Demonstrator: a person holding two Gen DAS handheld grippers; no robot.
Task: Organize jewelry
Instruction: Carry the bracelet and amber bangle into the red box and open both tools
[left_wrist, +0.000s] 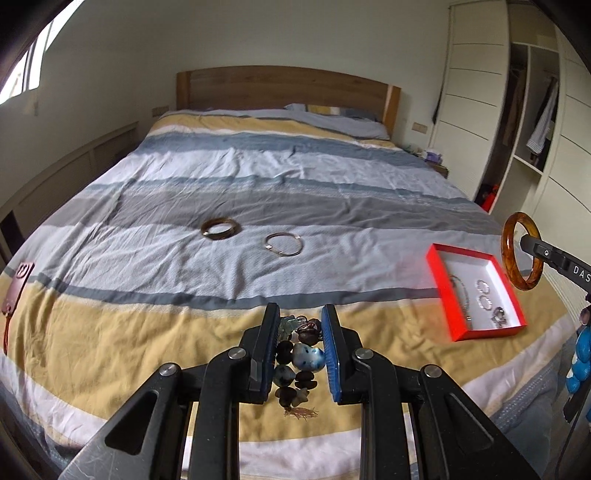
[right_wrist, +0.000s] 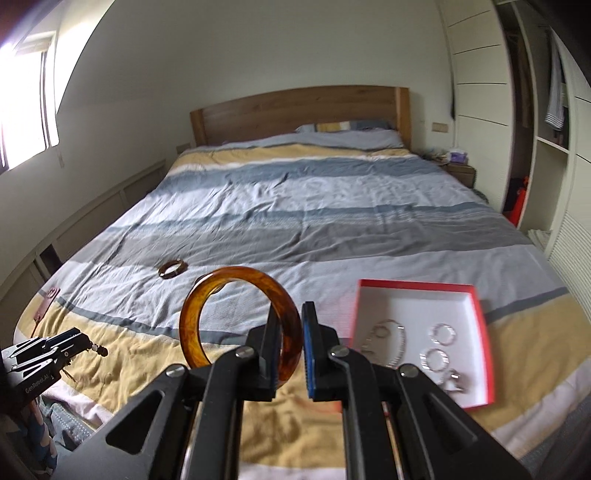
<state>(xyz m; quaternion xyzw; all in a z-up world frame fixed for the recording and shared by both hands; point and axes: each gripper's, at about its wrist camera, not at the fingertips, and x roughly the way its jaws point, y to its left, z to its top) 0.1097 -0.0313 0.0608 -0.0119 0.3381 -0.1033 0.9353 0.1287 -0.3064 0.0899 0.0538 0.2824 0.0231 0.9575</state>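
Both tongs loaded above the bed, red box near right.

Left view: left gripper (left_wrist: 300, 334) clenched on a bead bracelet (left_wrist: 297, 356), its tassel hanging below; dark bangle (left_wrist: 219, 228) and wire bangle (left_wrist: 283, 244) lie mid-bed; box (left_wrist: 436, 275) holds rings and a chain. Part-word "DAS" on the other tool.
Right view: right gripper (right_wrist: 290, 334) grasps an amber bangle (right_wrist: 240, 319) by its right rim, upright. Judgement: carry each low over the box, release inside its walls, clear of the rings. "GenRobot.AI" on the left tool.
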